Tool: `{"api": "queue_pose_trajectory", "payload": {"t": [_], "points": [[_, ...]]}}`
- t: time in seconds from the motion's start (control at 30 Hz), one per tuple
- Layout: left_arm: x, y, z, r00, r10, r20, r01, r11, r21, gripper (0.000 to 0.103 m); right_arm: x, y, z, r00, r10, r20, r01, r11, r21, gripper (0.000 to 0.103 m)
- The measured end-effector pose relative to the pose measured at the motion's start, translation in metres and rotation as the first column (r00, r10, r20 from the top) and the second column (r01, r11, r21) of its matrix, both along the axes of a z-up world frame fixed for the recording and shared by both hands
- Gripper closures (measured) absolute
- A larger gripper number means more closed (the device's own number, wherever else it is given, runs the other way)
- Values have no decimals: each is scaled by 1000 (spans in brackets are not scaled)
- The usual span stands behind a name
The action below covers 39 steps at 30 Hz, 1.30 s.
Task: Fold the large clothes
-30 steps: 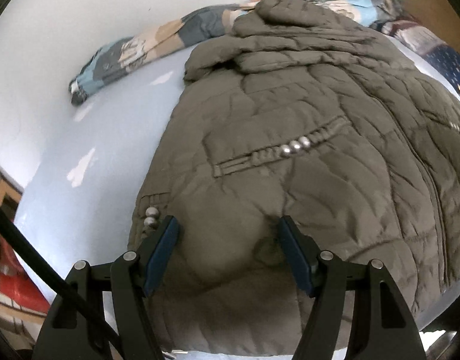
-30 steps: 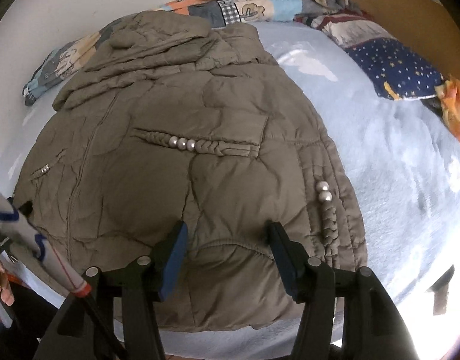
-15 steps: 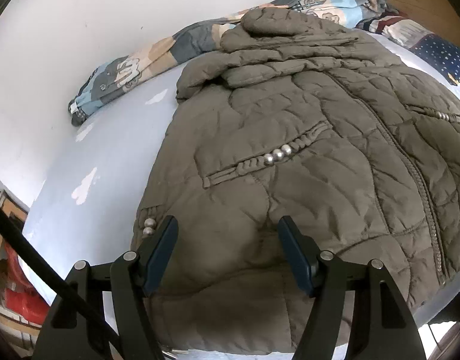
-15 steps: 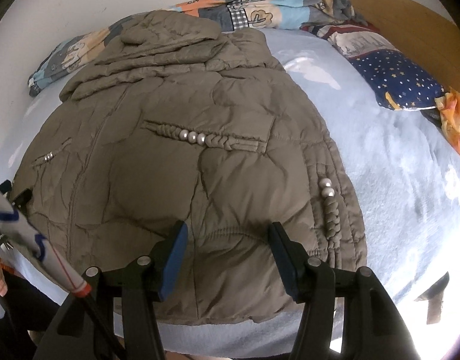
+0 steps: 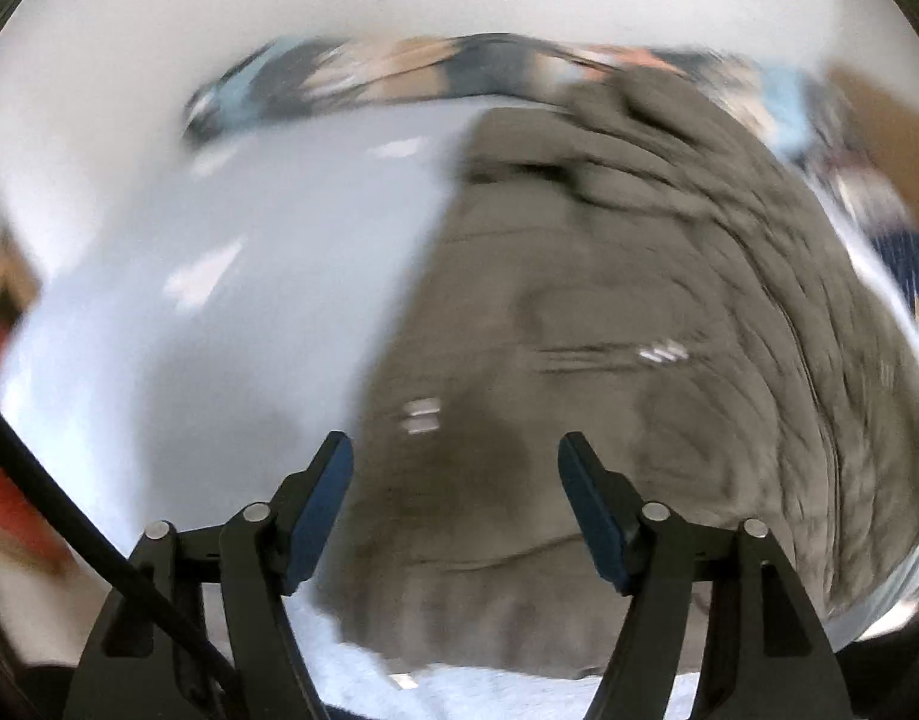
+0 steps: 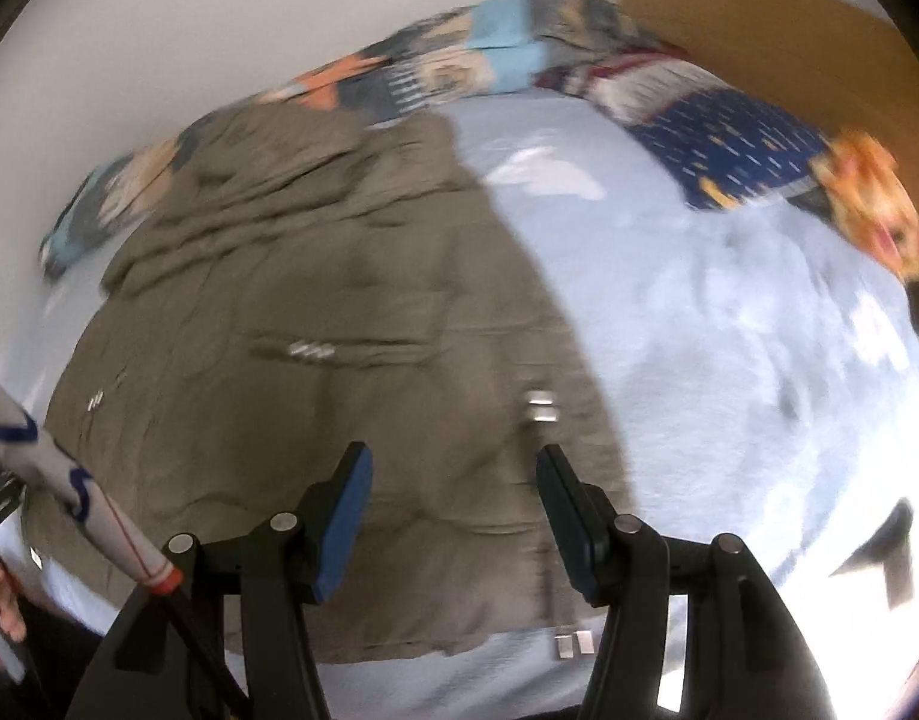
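This is a bedroom in a home. A bed (image 6: 729,360) with a pale blue sheet stands against a white wall (image 6: 219,12), with a wooden headboard (image 6: 759,30), a starry blue pillow (image 6: 729,144) and a patchwork duvet (image 6: 459,54) bunched along the wall.

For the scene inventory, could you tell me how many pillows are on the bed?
2 that I can make out, both at the far right by the headboard: a pale patterned pillow, and a navy starred pillow nearer the camera. Blur and bedding may hide others.

Motion blur smears the coat (image 5: 639,312) (its beads (image 5: 660,353) mere streaks) and bedding (image 5: 399,75).
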State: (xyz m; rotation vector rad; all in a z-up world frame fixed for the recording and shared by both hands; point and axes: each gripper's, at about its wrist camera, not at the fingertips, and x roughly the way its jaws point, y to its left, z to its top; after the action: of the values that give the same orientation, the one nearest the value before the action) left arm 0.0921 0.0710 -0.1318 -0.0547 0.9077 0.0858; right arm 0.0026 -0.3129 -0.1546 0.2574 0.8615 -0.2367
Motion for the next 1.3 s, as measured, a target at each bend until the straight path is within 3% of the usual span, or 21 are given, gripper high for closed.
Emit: {"api": "queue_pose_trajectory", "payload": {"t": [0.07, 0.17, 0.33, 0.43, 0.6, 0.67, 0.77, 0.87, 1.03, 1.1, 1.17, 1.23, 1.3], "points": [[1, 34, -10, 997, 65, -51, -70, 992, -105, 31, -6, -17, -6, 999, -46, 0, 46, 998, 32, 42], [1, 54, -23, 991, 68, -112, -95, 962, -255, 32, -10, -38, -18, 994, -101, -30, 103, 989, 107, 42], [7, 50, -46, 983, 13, -182, -83, 920, -383, 32, -8, -51, -24, 991, -129, -35, 133, 971, 197, 37], [9, 41, -48, 985, 9, -174, -68, 939, -337, 32, -2, -52, -31, 989, -129, -68, 140, 973, 185, 37], [10, 25, -46, 989, -23, -143, -9, 976, -216, 52, -2, -58, -46, 986, -135, -97, 156, 954, 254, 37], [12, 28, -44, 990, -20, -137, -10, 977, -212, 59, -2, -56, -49, 989, -112, -98, 135, 949, 284, 55], [14, 32, -40, 993, -13, -119, -8, 985, -175, 63, -2, -43, -47, 993, -75, -96, 96, 966, 240, 76], [17, 21, -38, 995, -16, -99, 8, 997, -82, 63, -1, -28, -45, 994, -22, -104, 43, 977, 208, 80], [10, 20, -30, 998, 6, -61, -8, 999, -32, 61, -4, -24, -46, 994, -3, -110, 26, 977, 210, 81], [4, 17, -20, 999, 29, -13, -29, 999, 23, 60, -4, -34, -47, 990, -59, -127, 83, 978, 192, 72], [-4, 13, -4, 995, 62, 78, -70, 993, 99, 58, -6, -41, -42, 984, -132, -121, 147, 981, 128, 51], [-8, 7, 7, 989, 55, 134, -70, 991, 113, 51, -11, -38, -24, 983, -174, -53, 176, 984, 30, 46], [-11, -10, 14, 987, -7, 161, -9, 995, 99, 48, -12, -23, -8, 986, -162, 27, 164, 984, -70, 46]]}}
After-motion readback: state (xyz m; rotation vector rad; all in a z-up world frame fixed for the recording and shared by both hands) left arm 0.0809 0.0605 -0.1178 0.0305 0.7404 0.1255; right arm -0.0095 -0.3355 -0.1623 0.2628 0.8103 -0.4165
